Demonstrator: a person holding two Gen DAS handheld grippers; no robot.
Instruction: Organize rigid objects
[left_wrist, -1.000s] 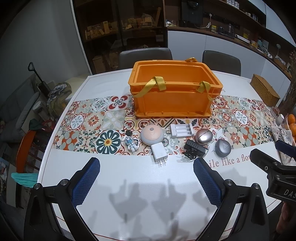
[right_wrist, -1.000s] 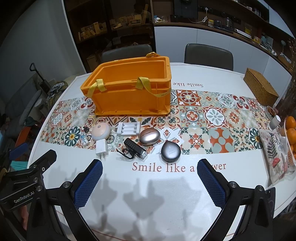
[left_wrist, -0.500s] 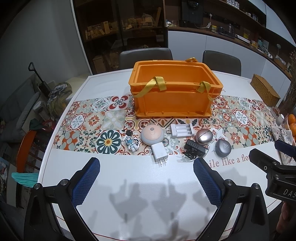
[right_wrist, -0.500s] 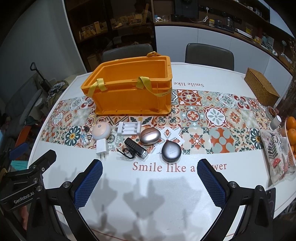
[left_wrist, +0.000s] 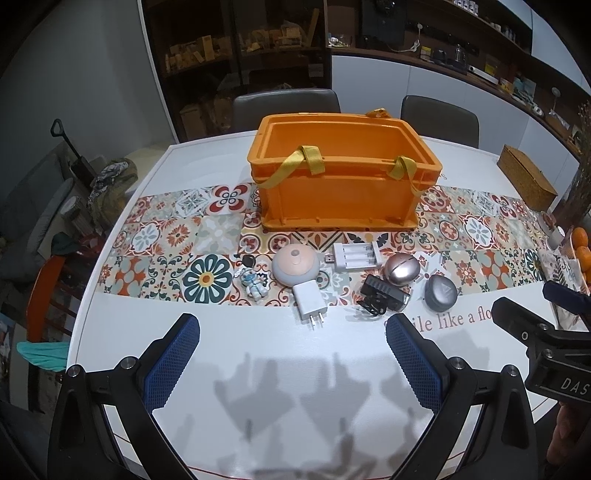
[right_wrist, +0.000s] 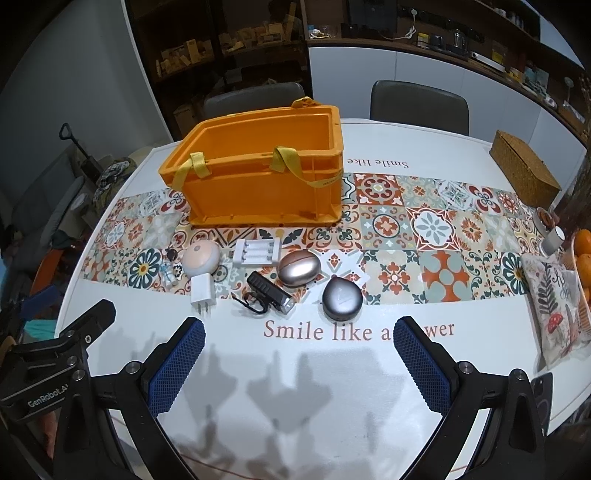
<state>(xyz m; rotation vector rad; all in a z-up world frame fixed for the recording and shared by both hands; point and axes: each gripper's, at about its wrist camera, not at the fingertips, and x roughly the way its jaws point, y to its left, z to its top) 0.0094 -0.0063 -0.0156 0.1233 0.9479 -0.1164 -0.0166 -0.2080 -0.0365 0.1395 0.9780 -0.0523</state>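
**Nothing picked yet: choose your first item**

Nothing has moved since a second ago: both grippers hover where they were, and every object sits as before. Your left gripper (left_wrist: 291, 354) and right gripper (right_wrist: 297, 360) both have their blue-padded fingers spread wide, holding nothing, over bare white table (left_wrist: 258, 369) on your side of the clutter.

Take the orange crate (left_wrist: 343, 184) as your landmark. It stands upright and looks empty, yellow straps draped over its near wall. All the small items lie in a loose row just in front of it: a tiny astronaut figure (left_wrist: 254, 283) off the crate's left corner, then a round pink-topped gadget (left_wrist: 295, 264) with a white plug adapter (left_wrist: 309, 303) touching its near side, a white battery charger (left_wrist: 356, 255) closest to the crate, a black bike-style light (left_wrist: 384, 297), a rose-gold egg-shaped case (left_wrist: 402, 268) and a grey rounded case (left_wrist: 440, 291) off the right corner.

You appear to be at the very start, so the next move is a reach forward. The grey case suits your right gripper; straddle it squarely, since its domed shell may slip.
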